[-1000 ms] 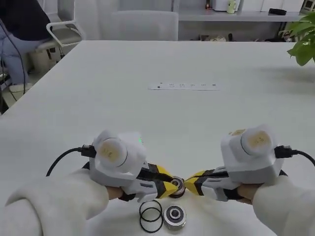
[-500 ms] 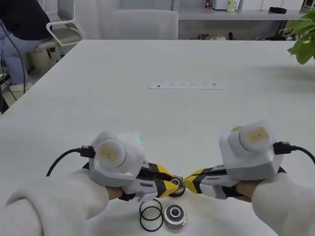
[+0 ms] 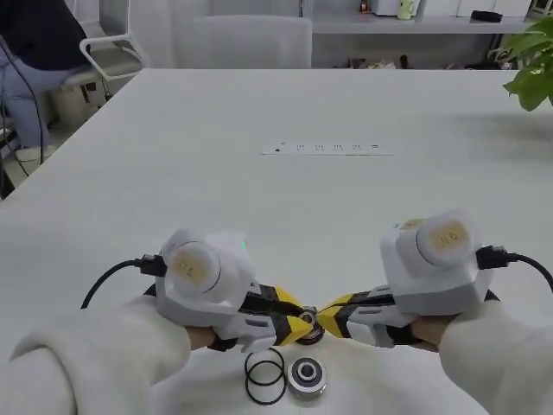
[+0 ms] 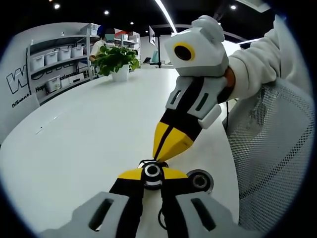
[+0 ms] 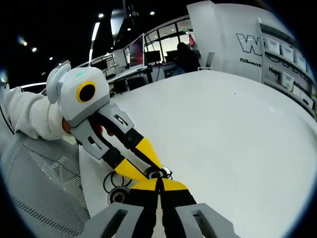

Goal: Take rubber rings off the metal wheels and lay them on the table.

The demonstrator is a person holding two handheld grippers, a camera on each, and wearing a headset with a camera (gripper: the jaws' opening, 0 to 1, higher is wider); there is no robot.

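My left gripper [image 3: 302,325] is shut on a small metal wheel [image 3: 309,328], held just above the table; its own view shows the wheel [image 4: 152,172] between the yellow jaw tips. My right gripper [image 3: 322,322] meets it from the right, jaws shut on the thin black rubber ring [image 4: 146,162] at the wheel's rim. In the right gripper view, the held wheel [image 5: 156,174] sits just past my shut tips [image 5: 158,182]. Two loose rubber rings [image 3: 265,378] lie overlapping on the table near me. Beside them lies a second metal wheel [image 3: 305,374].
The white table [image 3: 285,207] stretches far ahead, with a flush socket strip [image 3: 326,150] at its middle. A potted plant [image 3: 529,65] stands at the far right. Chairs [image 3: 251,43] stand behind the far edge, and a seated person [image 3: 30,52] is at the far left.
My right gripper has crept a little to the left, closing the gap to the wheel held by the left gripper. The rings and the other wheel on the table have not moved.
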